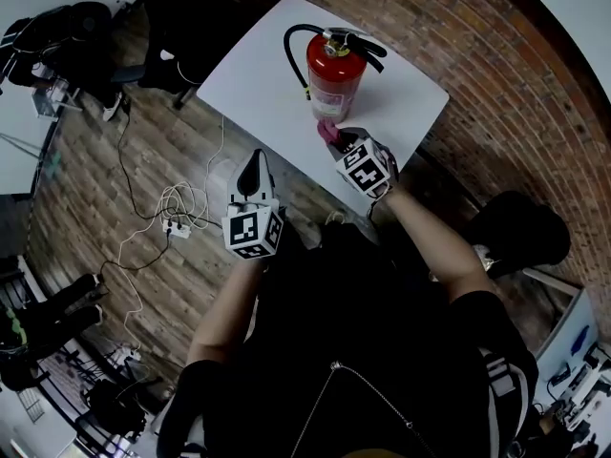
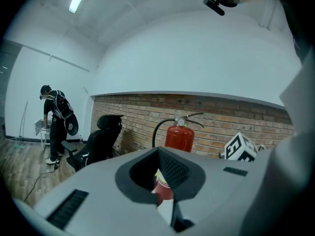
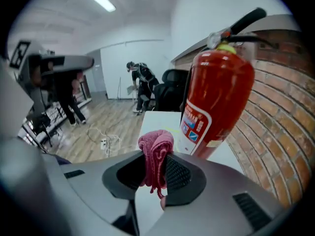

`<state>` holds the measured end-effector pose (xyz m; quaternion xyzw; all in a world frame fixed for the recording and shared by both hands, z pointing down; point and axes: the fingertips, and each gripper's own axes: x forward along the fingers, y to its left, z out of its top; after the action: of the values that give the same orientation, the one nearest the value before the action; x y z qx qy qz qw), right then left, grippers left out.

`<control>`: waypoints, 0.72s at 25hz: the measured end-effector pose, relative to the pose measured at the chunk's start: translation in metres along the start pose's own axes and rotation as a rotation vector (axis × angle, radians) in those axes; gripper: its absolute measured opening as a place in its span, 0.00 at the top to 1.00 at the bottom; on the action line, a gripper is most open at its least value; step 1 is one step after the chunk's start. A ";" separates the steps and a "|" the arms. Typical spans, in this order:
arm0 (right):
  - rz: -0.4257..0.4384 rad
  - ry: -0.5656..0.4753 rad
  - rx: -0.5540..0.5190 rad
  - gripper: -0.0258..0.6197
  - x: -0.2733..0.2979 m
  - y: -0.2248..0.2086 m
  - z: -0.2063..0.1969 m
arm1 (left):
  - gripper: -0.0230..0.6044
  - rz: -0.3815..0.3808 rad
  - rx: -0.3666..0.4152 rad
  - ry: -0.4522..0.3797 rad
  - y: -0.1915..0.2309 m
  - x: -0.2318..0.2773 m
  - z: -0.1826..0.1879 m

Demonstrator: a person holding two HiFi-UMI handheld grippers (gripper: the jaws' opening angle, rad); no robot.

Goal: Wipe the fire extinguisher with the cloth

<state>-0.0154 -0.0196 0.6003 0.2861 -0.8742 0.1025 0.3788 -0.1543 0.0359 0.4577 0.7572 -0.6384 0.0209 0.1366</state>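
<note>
Recorded with both forearms stretched forward: left claw with jaws together, held nearer the body; right claw reaching further ahead, clamped on the cloth.

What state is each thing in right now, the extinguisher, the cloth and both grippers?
fire extinguisher: upright on the white table.
cloth: bunched up, pinched between jaws, close to the extinguisher's lower body; contact unclear.
right gripper: shut on the cloth.
left gripper: shut, nothing between its jaws, pointed toward the extinguisher.
</note>
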 end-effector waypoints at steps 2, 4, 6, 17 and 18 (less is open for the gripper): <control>-0.025 0.067 -0.081 0.80 0.023 0.004 -0.016 | 0.95 0.003 0.003 -0.001 0.008 -0.003 0.000; -0.056 0.125 -0.173 0.80 0.046 0.005 -0.028 | 0.95 0.001 0.008 -0.007 0.016 -0.006 0.003; -0.085 0.190 -0.276 0.80 0.069 0.006 -0.042 | 0.95 0.000 0.010 -0.008 0.024 -0.009 0.004; -0.181 0.403 -0.547 0.80 0.160 -0.017 -0.102 | 0.95 0.031 0.011 0.037 0.077 -0.016 -0.002; -0.188 0.412 -0.565 0.80 0.165 -0.019 -0.105 | 0.95 0.039 0.009 0.040 0.082 -0.016 -0.002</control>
<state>-0.0318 -0.0628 0.7913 0.2228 -0.7430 -0.1231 0.6190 -0.2372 0.0401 0.4715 0.7446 -0.6502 0.0417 0.1454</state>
